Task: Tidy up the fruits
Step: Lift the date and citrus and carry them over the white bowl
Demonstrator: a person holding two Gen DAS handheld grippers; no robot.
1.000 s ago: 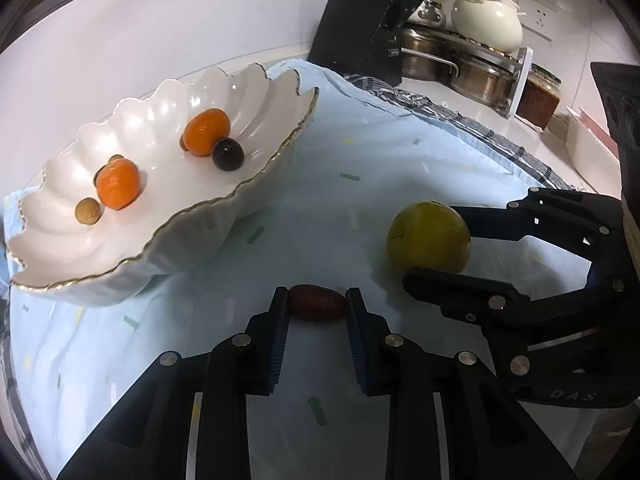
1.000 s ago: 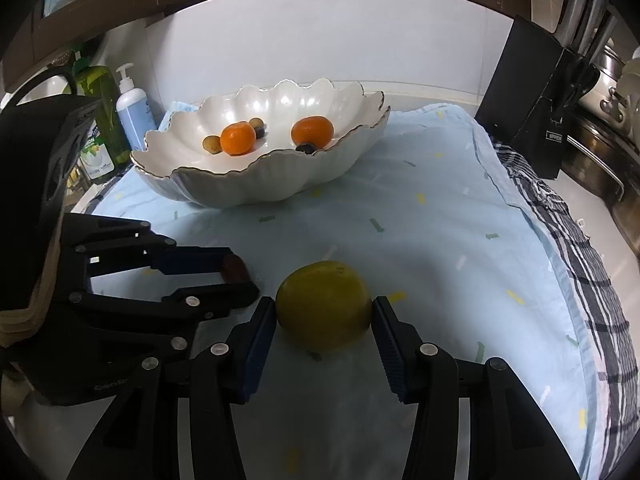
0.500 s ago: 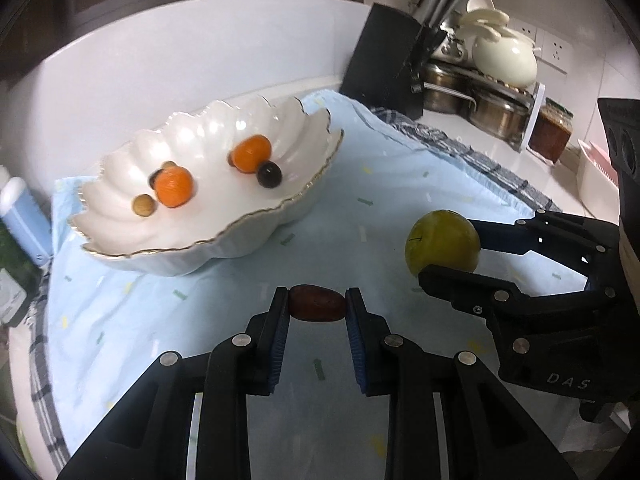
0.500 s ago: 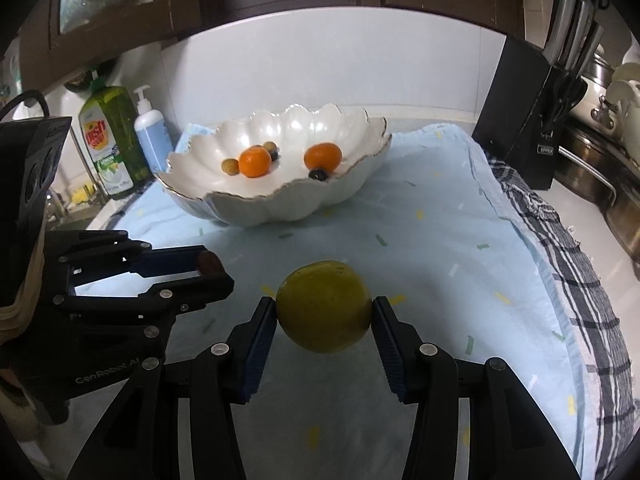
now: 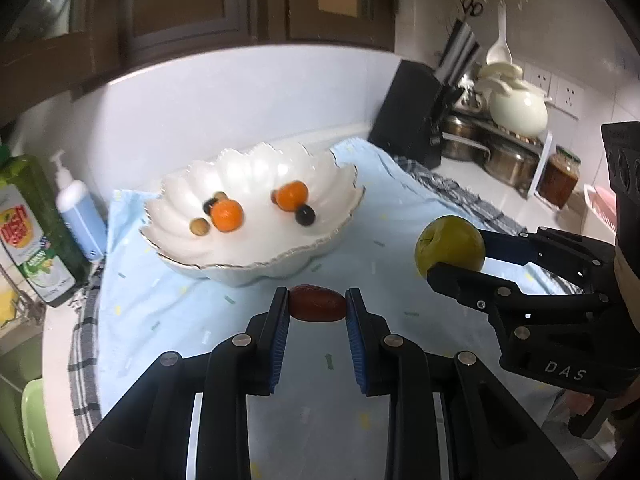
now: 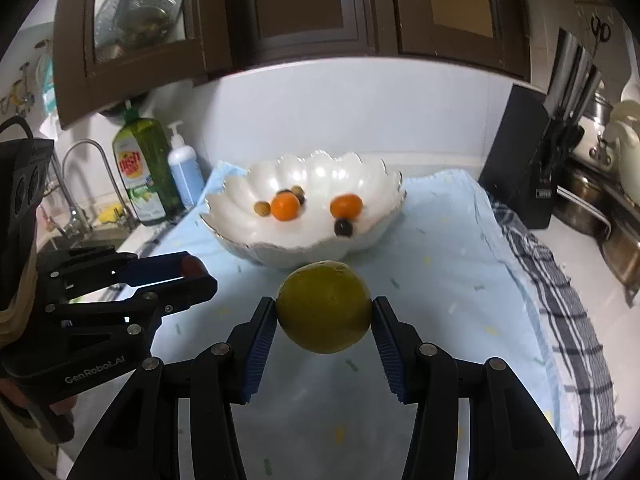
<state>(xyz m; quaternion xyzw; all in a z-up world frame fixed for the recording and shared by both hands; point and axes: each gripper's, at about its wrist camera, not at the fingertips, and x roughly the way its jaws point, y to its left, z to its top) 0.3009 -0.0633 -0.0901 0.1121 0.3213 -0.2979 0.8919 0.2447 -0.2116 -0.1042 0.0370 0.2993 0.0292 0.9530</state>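
Green fruit [image 6: 323, 307] clamped in right hand-held gripper [image 6: 324, 316]; left hand-held gripper [image 5: 317, 309] clamps date [image 5: 317, 309].

Left wrist view: taken along the left gripper [image 5: 318, 310], raised above the blue cloth [image 5: 168, 304], facing the scalloped bowl [image 5: 256, 268] at close range. Right wrist view: taken along the right gripper [image 6: 324, 314], facing the same bowl [image 6: 304, 250] and backsplash. Shared: bowl, cloth, knife block [image 5: 408, 114], and each opposite gripper.
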